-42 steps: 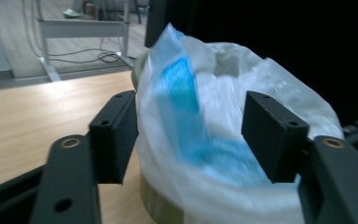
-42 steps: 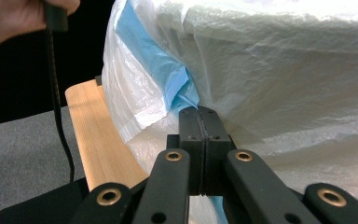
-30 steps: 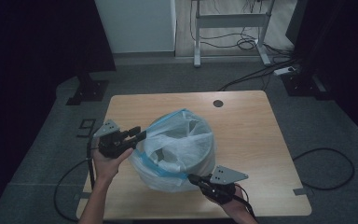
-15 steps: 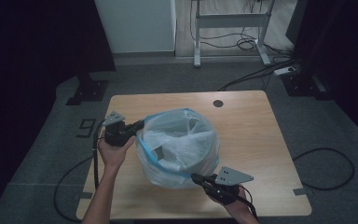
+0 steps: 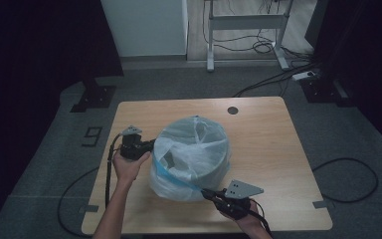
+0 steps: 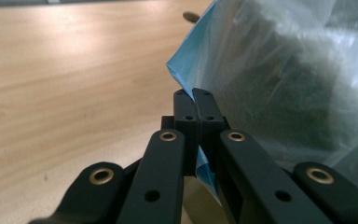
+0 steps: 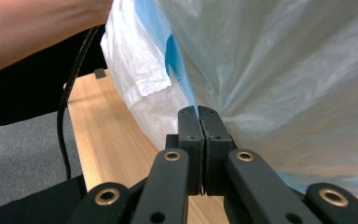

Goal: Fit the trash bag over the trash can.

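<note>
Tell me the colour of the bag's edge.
Blue on the bag's edge, clearest in the left gripper view.

My left gripper (image 5: 149,146), jaws just closed, pinches flat at forearm's reach; my right gripper (image 5: 208,192) is clamped tight, pointing up-left, low near me.

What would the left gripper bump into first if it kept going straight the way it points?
Probably the bin under the plastic bag: the left gripper, jaws already shut on the bag's blue edge, points along its side, so depth is hard to judge.

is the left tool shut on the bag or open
Shut on it: the left tool has its jaws pressed together on the blue edge of the plastic bag.
</note>
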{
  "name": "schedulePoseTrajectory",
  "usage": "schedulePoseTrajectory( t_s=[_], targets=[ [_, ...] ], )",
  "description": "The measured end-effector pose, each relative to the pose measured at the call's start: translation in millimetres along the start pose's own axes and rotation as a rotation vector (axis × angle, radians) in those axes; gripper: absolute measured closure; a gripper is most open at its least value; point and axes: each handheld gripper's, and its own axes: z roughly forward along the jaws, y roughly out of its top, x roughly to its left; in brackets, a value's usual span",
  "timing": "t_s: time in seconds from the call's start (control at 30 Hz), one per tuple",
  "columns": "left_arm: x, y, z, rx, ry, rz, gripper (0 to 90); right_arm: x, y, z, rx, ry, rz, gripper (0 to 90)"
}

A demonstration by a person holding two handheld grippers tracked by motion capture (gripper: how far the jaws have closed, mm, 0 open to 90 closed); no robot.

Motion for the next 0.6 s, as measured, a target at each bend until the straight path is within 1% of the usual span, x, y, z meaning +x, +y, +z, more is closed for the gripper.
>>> schedulePoseTrajectory(
  t_s=[0.17,0.23,0.37,0.47,0.57,0.6],
  targets=[
    [0.3,-9.4,-1.4,0.025,-0.012,-0.005,89.7,-3.2,-10.0,6.0,0.034,0.005,0.025,87.9],
    [-0.9,-12.5,-2.0,0.026,-0.014,-0.005,89.7,-4.6,-15.6,8.9,0.051,0.005,0.032,87.9],
    [-3.8,-17.6,-4.2,0.021,-0.019,0.003,89.5,-5.9,-22.9,11.8,0.068,0.004,0.039,87.8],
    [-4.9,-20.0,-5.8,0.014,-0.019,0.003,89.0,-6.4,-22.8,8.1,0.058,-0.001,0.037,85.8],
    [-4.3,-22.3,-7.2,0.003,-0.018,-0.004,88.5,-6.9,-17.6,-2.2,0.02,-0.011,0.03,78.6],
    [-3.9,-23.2,-7.7,-0.001,-0.017,-0.004,88.5,-7.1,-14.4,-8.2,0.0,-0.024,0.025,73.9]
  ],
)
